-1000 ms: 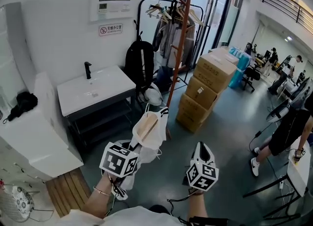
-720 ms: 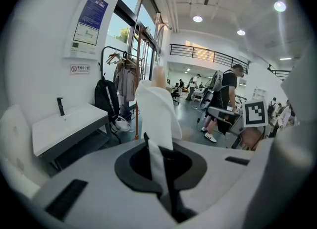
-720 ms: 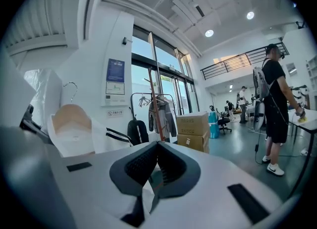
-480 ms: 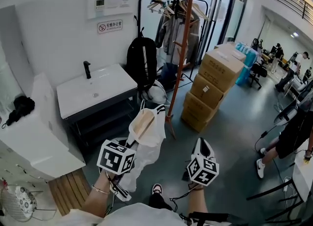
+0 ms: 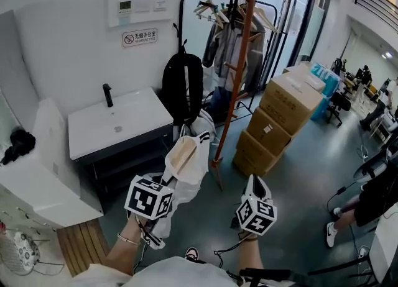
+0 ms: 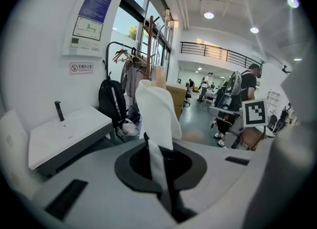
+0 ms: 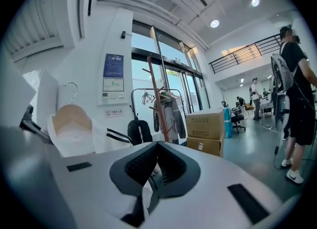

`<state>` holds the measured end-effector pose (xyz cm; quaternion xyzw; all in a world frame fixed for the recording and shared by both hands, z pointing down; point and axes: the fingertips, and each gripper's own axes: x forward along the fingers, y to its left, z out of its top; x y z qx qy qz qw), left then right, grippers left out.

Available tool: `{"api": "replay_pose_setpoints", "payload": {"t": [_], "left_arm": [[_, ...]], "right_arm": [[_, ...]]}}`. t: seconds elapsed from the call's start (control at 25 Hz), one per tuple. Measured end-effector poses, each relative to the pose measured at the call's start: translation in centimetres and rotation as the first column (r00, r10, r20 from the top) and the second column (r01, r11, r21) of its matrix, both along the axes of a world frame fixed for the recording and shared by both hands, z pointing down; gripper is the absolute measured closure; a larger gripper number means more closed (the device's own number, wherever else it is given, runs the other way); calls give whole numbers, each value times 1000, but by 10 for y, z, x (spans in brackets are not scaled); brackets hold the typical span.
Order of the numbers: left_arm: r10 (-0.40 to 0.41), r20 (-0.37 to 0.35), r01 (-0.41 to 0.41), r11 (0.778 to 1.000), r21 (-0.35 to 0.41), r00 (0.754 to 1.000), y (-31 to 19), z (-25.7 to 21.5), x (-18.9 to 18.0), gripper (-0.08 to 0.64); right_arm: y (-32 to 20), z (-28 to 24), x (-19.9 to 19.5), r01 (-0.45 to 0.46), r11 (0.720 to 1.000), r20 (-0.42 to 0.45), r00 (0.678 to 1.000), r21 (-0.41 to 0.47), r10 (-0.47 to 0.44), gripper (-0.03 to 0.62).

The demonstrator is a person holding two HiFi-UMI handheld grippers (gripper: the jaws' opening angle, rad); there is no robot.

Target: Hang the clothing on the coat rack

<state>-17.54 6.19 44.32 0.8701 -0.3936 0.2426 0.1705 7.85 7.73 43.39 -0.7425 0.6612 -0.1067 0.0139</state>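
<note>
White garment (image 5: 189,169) on a hanger (image 5: 180,156) is pinched in the left claw (image 6: 148,141); the right claw (image 7: 157,146) is closed.

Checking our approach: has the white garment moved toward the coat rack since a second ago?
Yes. In the head view the white garment has closed up on the coat rack; its top now nearly reaches the black backpack, unlike before.

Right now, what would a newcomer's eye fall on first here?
The white garment on its wooden hanger, clamped in the left gripper's jaws, centre of the head view. Just beyond stands the tall brown coat rack, with stacked cardboard boxes to its right.
</note>
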Motion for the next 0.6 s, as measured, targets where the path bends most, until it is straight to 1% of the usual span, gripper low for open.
{"api": "replay_pose_setpoints", "payload": {"t": [0.28,0.6], "left_arm": [[-53,6,53,999,0,999,-53,-1,30,546],[-142,-28,143,990,10,989,-90,-9,49,546]], "right_arm": [[-57,1,41,22,1000,14,1000,7,-22,571],[-99,5,69,50,999,47,998,10,-50,571]]}}
